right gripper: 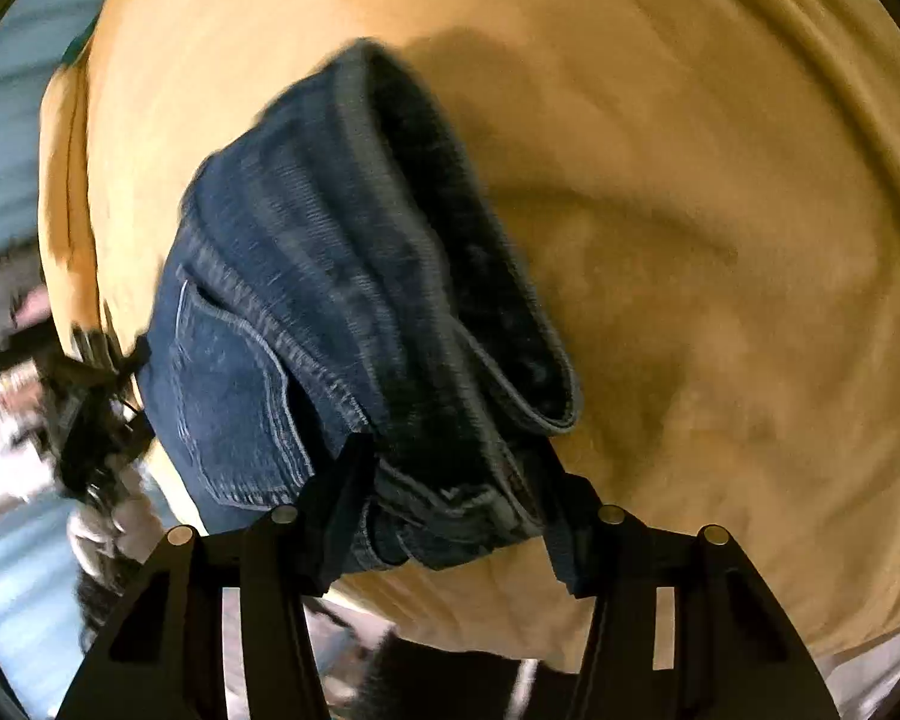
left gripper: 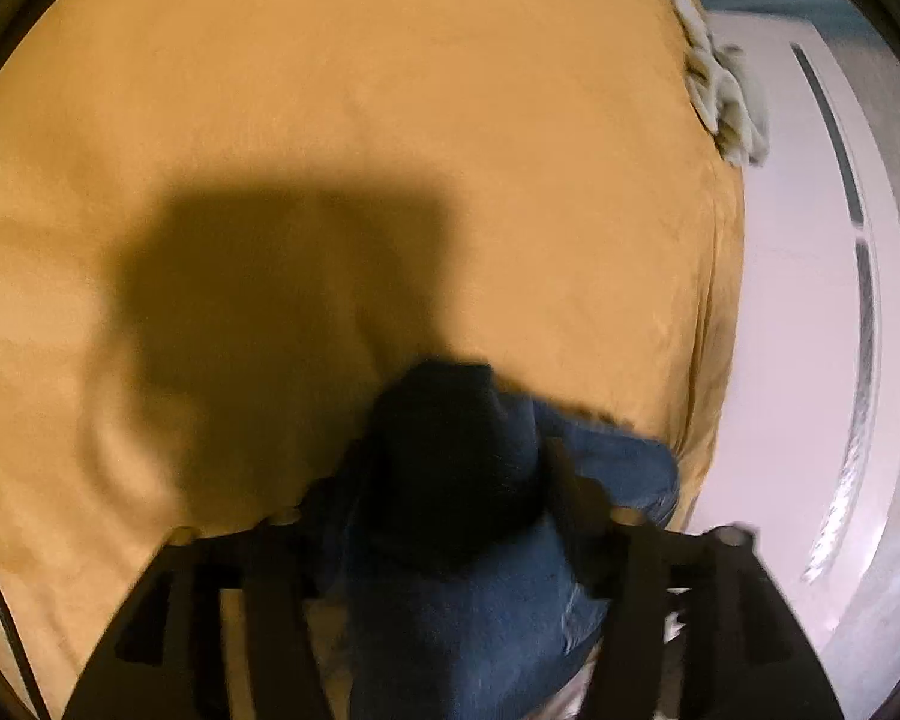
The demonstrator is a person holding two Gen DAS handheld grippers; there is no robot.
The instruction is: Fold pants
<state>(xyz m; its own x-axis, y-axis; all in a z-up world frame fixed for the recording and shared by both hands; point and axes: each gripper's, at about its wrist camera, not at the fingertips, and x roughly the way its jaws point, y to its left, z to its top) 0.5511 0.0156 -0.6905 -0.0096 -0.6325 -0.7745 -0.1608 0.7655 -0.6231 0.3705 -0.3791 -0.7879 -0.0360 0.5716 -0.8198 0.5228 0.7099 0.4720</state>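
The pants are dark blue jeans [right gripper: 306, 300], bunched and held up over an orange bedspread [right gripper: 720, 240]. In the right wrist view my right gripper [right gripper: 456, 480] is shut on the jeans' waistband, with a back pocket to the left and a cuff hanging right. The left gripper [right gripper: 99, 414] shows blurred at the left edge, at the jeans' other end. In the left wrist view my left gripper [left gripper: 450, 498] is shut on a dark bundle of the jeans [left gripper: 462, 588], which hides its fingertips. The view is blurred.
The orange bedspread [left gripper: 330, 120] fills most of both views. Its edge runs down the right of the left wrist view, with a pale crumpled cloth [left gripper: 720, 84] on it and white floor [left gripper: 798, 300] beyond. A dark shadow [left gripper: 282, 300] lies on the spread.
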